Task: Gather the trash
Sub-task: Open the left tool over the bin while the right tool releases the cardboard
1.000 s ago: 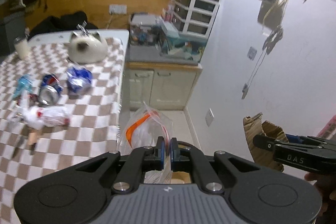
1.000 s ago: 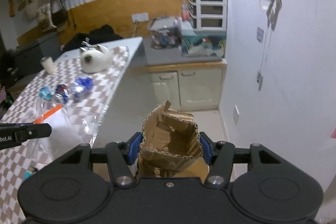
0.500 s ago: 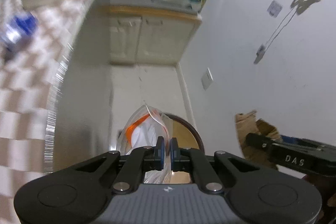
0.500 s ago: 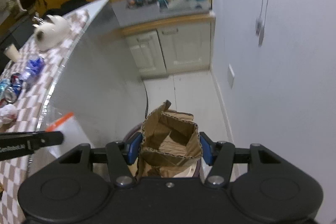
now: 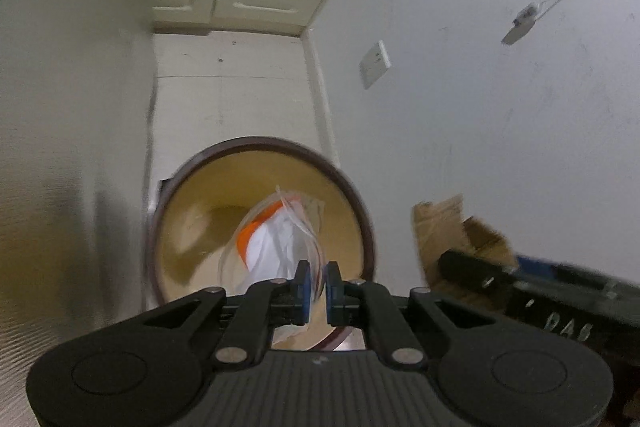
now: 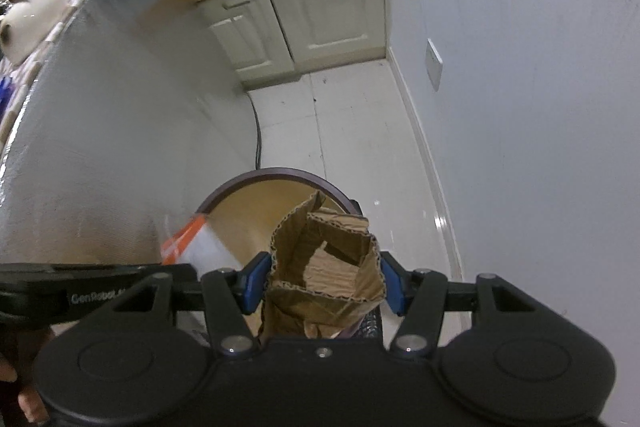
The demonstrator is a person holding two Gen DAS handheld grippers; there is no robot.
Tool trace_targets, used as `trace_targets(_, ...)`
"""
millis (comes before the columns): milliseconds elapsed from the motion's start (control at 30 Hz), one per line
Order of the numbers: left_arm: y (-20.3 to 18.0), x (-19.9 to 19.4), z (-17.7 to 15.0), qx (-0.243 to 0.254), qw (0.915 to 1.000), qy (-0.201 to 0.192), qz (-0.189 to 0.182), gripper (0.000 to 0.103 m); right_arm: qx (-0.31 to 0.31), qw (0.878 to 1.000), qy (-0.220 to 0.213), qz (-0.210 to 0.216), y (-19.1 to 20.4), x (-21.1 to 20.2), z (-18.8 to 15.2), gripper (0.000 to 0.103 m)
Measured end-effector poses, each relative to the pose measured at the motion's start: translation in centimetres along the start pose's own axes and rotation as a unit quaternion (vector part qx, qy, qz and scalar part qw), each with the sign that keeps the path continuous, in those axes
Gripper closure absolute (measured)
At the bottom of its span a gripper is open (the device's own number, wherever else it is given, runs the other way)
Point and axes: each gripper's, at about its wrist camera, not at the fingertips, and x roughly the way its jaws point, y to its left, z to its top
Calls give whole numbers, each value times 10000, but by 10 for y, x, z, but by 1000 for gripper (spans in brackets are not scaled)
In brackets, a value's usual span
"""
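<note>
1. Pinching narrowly, the left gripper [image 5: 316,285] is seen clamped on a clear plastic bag [image 5: 276,239], lower centre, over the round bin [image 5: 256,147].
2. The right gripper [image 6: 324,281] is held wider, gripping torn cardboard [image 6: 324,259], lower centre.
3. Versus 0.5 s ago, the bin is framed far more fully.

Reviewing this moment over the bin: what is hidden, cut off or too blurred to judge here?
- Bin bottom: left wrist view, hidden by the plastic bag.
- Bag's contents: only white and orange show.
- Cardboard box underside: right wrist view, hidden by the right gripper body.
- Table items: right wrist view, cut off at the left edge.
- Left gripper grip on the film: unclear.
</note>
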Motion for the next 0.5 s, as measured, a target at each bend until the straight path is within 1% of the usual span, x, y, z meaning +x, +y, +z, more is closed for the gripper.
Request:
trace_targets(33,1,4,-1,-39,10000,-2,-54,80,32,10000,15,9,-2,4,2,45)
trace_targets(67,3,9,1,-36,10000,46,-25,63,64,10000,31,18,-3,8,2,45)
trace_targets(100,4,14,3,20,9999,102,52,53,89,9999,48,19,-4,12,3,45)
trace_targets(233,8,27,1,328,9980,298,458,52,105,9998,156,-11,-7,28,3,44)
trace_targets(433,26,31,-10,363,9940,559,866,51,56,9994,354,29,-7,47,2,44)
trace_targets(500,29,31,-12,423,9922,592,1008,47,21,9990,435,58,-6,54,1,44)
